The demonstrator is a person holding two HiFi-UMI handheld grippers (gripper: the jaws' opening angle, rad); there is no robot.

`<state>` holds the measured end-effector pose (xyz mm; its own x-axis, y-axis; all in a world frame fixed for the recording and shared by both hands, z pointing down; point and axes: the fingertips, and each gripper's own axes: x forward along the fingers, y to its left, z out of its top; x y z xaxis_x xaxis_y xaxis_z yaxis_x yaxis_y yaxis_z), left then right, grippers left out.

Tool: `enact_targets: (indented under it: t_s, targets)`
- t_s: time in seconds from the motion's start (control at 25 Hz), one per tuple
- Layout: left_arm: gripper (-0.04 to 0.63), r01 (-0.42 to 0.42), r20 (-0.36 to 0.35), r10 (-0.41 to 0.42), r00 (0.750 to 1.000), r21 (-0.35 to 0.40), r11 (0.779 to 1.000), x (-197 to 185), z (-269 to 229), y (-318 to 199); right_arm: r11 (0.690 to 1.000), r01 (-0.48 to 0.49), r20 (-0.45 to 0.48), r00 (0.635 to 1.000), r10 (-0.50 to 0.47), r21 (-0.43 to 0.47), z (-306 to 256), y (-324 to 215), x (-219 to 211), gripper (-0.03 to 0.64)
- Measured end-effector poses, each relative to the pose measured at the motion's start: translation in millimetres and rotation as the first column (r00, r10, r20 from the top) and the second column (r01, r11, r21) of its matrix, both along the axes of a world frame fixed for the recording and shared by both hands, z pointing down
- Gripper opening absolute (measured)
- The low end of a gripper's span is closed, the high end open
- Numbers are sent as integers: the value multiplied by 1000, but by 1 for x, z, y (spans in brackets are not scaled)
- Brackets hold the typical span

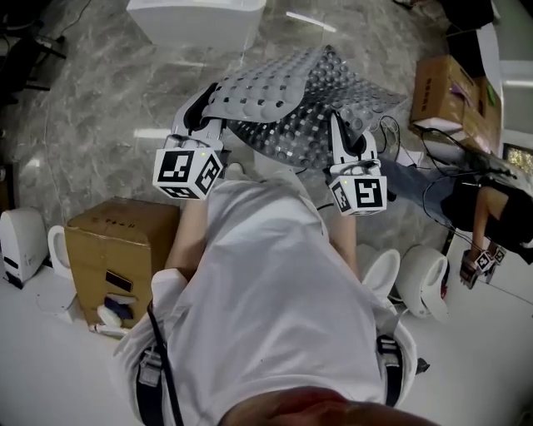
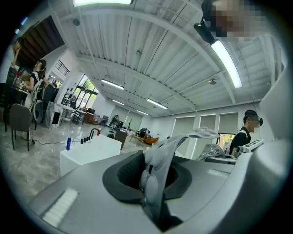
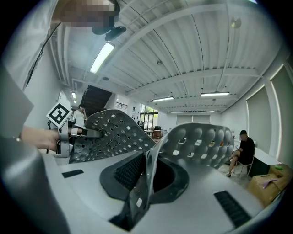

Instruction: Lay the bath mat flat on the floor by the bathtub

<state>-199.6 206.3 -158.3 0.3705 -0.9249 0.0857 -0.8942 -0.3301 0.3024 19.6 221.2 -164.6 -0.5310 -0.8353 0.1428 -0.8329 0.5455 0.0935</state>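
- Grey marbled floor [image 1: 83, 108] fills the head view, with the white bathtub [image 1: 196, 21] at the top edge. Bath mat [image 1: 308, 100] hangs in the air between tub and person, sagging like a tent and not yet down. Left gripper [image 1: 202, 108] on the near left corner, right gripper [image 1: 337, 129] on the near right edge. Long axis seemingly side to side between the two, dimpled face up.
- Left gripper view: jaws clenched on a thin, bumpy fold of mat [image 2: 155, 178] standing upright between them.
- Right gripper view: jaws pinched on the perforated edge [image 3: 146, 183], the sheet arcing away in two lobes.
- Judged light, soft and rubbery, so floppy and quick to buckle. Best held at two corners of one long edge and drawn apart to keep it taut before lowering.
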Motion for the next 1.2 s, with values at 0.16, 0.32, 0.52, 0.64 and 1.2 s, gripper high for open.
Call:
enact_targets:
  t_s: [0.16, 0.32, 0.52, 0.64, 1.2]
  targets:
    - [26, 22, 29, -20, 999, -65, 998, 7, 20, -35, 998, -4, -5, 1000, 4, -67, 30, -43, 24, 41]
    - [25, 25, 46, -17, 999, -161, 987, 16, 53, -75, 989, -9, -26, 1000, 5, -146, 72, -88, 46, 41]
    - [18, 29, 67, -11, 998, -280, 960, 31, 107, -118, 974, -16, -71, 997, -1, -227, 120, -139, 76, 43]
    - [14, 18, 100, 17, 995, -338, 941, 40, 141, -140, 962, -26, -95, 995, 0, -273, 152, -164, 89, 43]
    - [8, 0, 109, 79, 991, -587, 810, 73, 373, -221, 872, -89, -207, 978, -14, -481, 384, -251, 135, 38]
